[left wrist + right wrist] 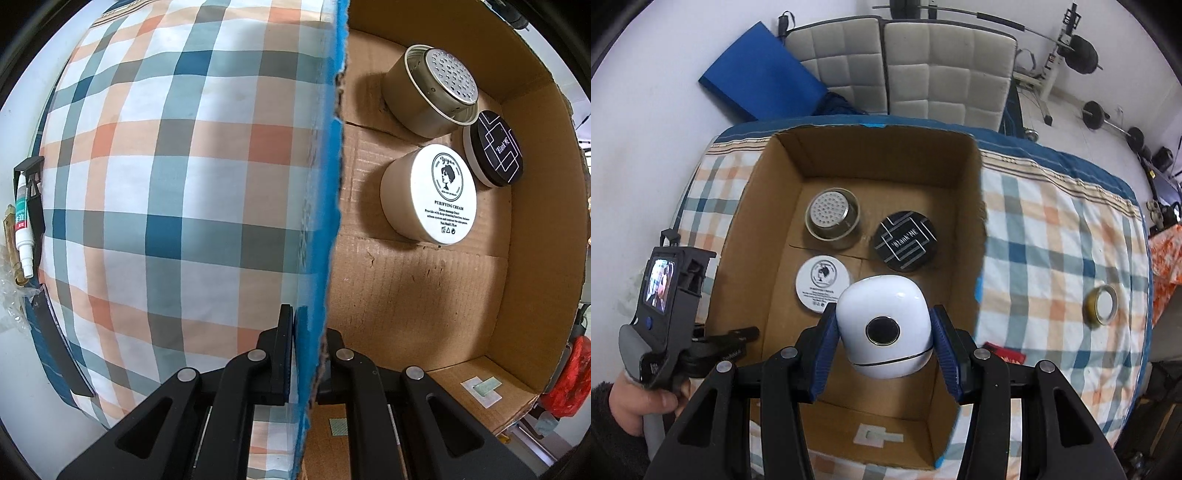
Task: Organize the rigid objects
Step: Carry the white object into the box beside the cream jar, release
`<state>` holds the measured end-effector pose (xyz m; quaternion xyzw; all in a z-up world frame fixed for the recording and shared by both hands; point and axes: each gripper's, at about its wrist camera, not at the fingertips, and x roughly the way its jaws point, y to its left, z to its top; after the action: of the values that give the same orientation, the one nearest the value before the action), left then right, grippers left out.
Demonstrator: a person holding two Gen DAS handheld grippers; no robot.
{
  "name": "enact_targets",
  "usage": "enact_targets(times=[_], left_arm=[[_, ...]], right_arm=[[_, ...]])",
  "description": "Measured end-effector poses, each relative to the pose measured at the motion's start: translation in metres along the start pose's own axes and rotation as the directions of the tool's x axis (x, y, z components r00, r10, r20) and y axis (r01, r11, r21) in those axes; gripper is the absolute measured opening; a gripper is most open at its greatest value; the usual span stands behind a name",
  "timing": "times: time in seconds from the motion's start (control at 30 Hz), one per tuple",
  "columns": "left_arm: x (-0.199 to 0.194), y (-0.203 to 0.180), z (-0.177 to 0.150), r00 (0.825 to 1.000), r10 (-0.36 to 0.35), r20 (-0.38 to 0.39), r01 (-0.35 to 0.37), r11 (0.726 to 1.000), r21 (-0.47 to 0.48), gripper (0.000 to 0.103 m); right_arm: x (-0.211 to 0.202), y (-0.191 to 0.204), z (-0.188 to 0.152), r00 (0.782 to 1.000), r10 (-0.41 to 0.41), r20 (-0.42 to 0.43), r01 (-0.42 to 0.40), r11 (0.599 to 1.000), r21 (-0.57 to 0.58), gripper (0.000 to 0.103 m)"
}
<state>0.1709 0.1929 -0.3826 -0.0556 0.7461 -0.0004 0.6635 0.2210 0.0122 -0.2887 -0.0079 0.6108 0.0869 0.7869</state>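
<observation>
An open cardboard box (768,236) stands on a checked cloth. In it lie a metal tin with a perforated lid (832,218), a black round tin (907,240) and a white cream jar (822,283). My right gripper (884,341) is shut on a white rounded case (884,325) with a dark round button, held above the box's near half. My left gripper (308,350) is shut on the box's blue-taped wall (317,258), pinching its rim. The left wrist view shows the same metal tin (430,90), cream jar (430,194) and black tin (495,147) on the box floor.
A roll of yellow tape (1101,305) and a small red packet (1004,352) lie on the cloth (1052,229) right of the box. A white tube (23,229) lies at the cloth's left edge. Padded chairs (894,62) and barbell weights (1095,114) stand beyond the bed.
</observation>
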Motion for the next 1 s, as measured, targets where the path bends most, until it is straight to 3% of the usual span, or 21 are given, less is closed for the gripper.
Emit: enact_targets(times=[0.6,0.83,1.0], left_arm=[[0.002,0.002,0.003,1.0,-0.002,-0.009,0.002,1.0,0.006,0.005],[0.004,0.001,0.003,1.0,-0.002,-0.011,0.002,1.0,0.007,0.005],[0.008,0.002,0.003,1.0,-0.002,-0.013,0.003,1.0,0.007,0.006]], right_arm=[[0.049,-0.002,0.009,0.997,0.006,-0.072,-0.004,1.0,0.029,0.052],[0.079,-0.013,0.01,0.986,0.09,-0.14,-0.072,0.989,0.129,0.052],[0.104,-0.019,0.011,0.978,0.098,-0.183,-0.064,0.981,0.184,0.052]])
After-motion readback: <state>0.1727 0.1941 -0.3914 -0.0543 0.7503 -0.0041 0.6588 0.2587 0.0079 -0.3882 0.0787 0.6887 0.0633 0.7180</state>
